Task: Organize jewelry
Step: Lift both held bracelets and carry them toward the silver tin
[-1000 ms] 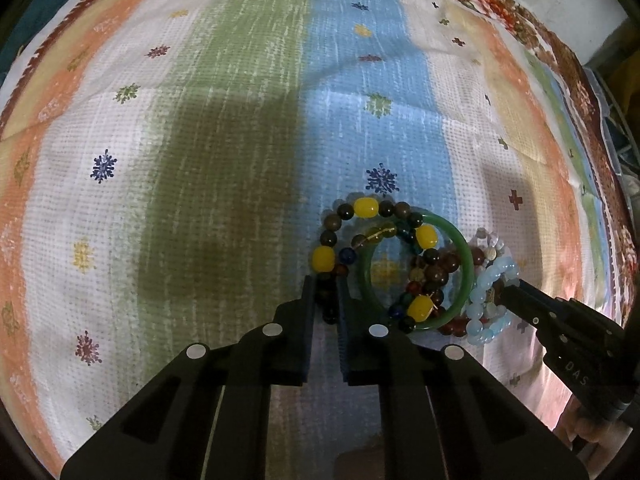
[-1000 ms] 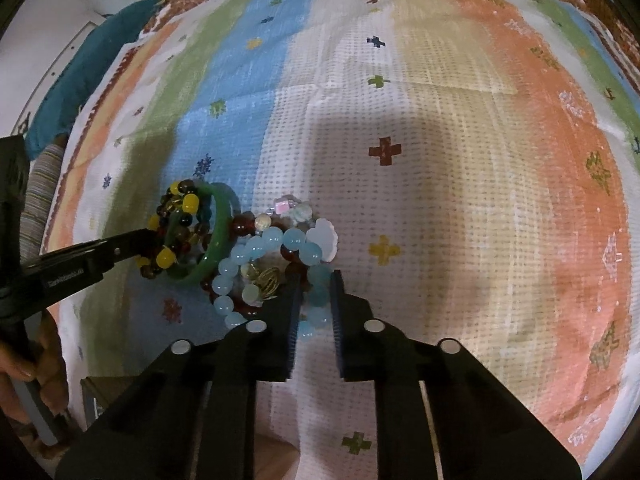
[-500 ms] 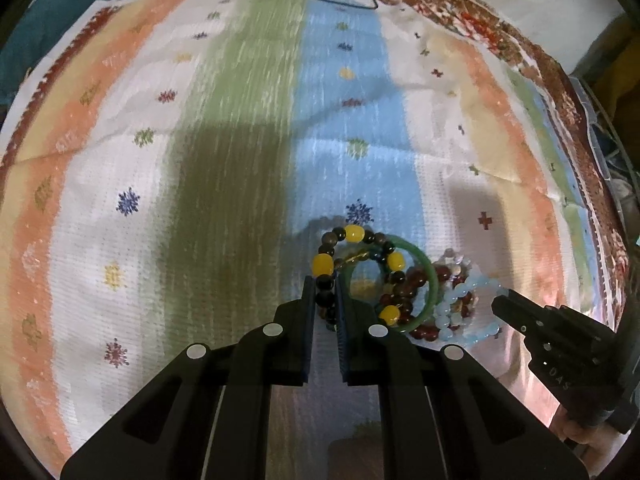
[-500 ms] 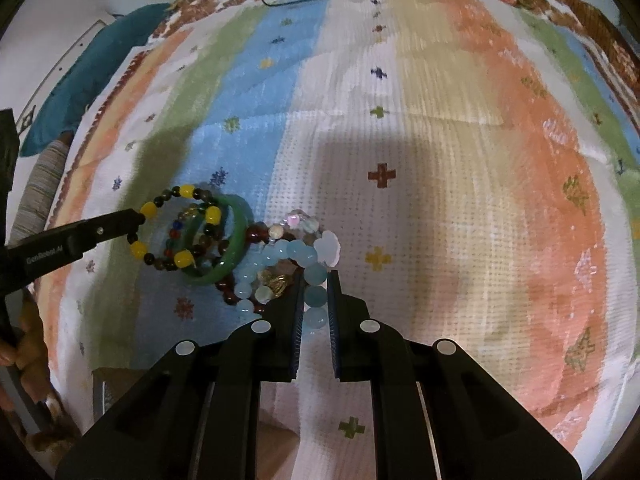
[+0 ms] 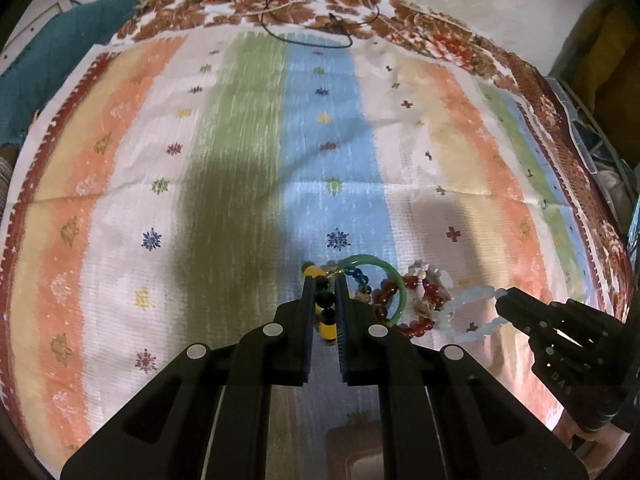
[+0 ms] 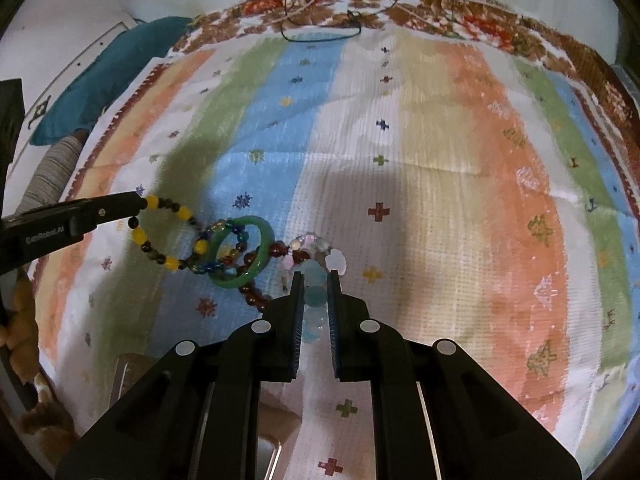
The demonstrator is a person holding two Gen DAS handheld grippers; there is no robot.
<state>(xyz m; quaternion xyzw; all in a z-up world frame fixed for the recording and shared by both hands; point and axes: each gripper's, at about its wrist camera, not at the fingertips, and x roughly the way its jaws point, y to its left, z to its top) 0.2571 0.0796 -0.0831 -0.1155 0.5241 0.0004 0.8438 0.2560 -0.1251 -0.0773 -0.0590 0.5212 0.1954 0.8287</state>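
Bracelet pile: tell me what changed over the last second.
Both claws lifted back. The left claw drags the yellow-and-dark bead bracelet out leftward; the right claw pulls the pale blue bead bracelet rightward. The green bangle and red bead bracelet stay on the striped cloth.

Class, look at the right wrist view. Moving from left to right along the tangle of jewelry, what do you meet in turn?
left gripper → yellow-and-dark bead bracelet → green bangle → dark red bead bracelet → pale blue bead bracelet between the right gripper jaws.
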